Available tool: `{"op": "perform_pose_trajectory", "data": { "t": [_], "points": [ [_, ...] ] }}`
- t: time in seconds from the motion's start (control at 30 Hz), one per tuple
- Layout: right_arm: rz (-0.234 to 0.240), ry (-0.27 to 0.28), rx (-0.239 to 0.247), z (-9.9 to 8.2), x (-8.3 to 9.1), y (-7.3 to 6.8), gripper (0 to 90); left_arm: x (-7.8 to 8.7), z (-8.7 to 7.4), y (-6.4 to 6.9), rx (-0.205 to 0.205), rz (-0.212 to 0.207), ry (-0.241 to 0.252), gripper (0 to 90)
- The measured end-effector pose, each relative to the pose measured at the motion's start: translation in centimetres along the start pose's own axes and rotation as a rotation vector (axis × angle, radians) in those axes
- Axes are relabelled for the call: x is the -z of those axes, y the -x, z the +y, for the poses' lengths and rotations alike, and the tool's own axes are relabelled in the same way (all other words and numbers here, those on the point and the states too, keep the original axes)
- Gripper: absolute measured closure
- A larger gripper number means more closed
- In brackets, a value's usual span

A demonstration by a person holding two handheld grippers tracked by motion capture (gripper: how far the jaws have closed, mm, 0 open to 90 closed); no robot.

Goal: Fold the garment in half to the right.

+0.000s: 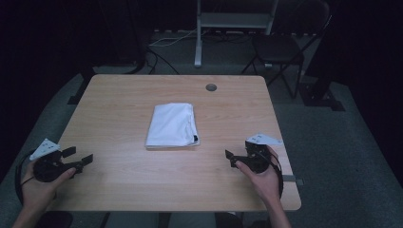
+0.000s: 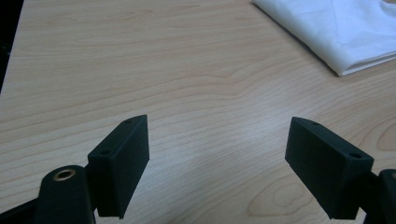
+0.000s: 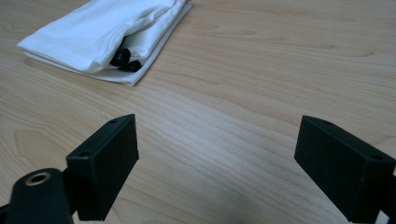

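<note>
We see a folded white fabric bundle (image 1: 172, 126) lying flat near the middle of the light wood-grain square table (image 1: 119, 99), its long side running away from the person. At its near right corner something small and black (image 3: 125, 59) peeks out between the folded layers; we cannot tell what it is.

The left gripper (image 1: 80, 158), black with a grey three-cornered plate on top, is held in the person's left hand (image 1: 40, 183) over the table's near left part, well apart from the fabric bundle. Its jaws stand wide apart with bare wood between them, holding nothing; in the left gripper view the bundle's corner (image 2: 343, 32) lies ahead and to the right.

The right gripper (image 1: 230, 159), held in the person's right hand (image 1: 261, 178), sits at the near right part of the table, nearer the bundle but not touching it. Its jaws are likewise spread wide and empty. In the right gripper view the bundle (image 3: 100, 37) lies ahead to the left.
</note>
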State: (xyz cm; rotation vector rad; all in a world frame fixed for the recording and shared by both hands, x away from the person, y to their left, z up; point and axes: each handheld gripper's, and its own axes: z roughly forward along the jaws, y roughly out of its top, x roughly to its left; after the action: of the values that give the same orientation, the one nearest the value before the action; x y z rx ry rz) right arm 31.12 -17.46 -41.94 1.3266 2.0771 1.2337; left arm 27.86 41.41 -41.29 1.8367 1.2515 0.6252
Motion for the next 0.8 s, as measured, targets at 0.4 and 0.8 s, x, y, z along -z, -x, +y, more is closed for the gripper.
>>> {"op": "perform_pose_trajectory", "data": {
  "t": [0.4, 0.8],
  "points": [
    [-0.034, 0.028, -0.028, -0.6, 1.5, 1.3, 13.0, 0.1, -0.5, -1.1, 0.028, 0.025, 0.007, 21.3],
    [-0.054, 0.048, -0.057, -1.3, 1.9, 2.1, 13.0, -0.6, -0.7, -0.9, 0.039, 0.022, 0.021, 21.3]
  ]
}}
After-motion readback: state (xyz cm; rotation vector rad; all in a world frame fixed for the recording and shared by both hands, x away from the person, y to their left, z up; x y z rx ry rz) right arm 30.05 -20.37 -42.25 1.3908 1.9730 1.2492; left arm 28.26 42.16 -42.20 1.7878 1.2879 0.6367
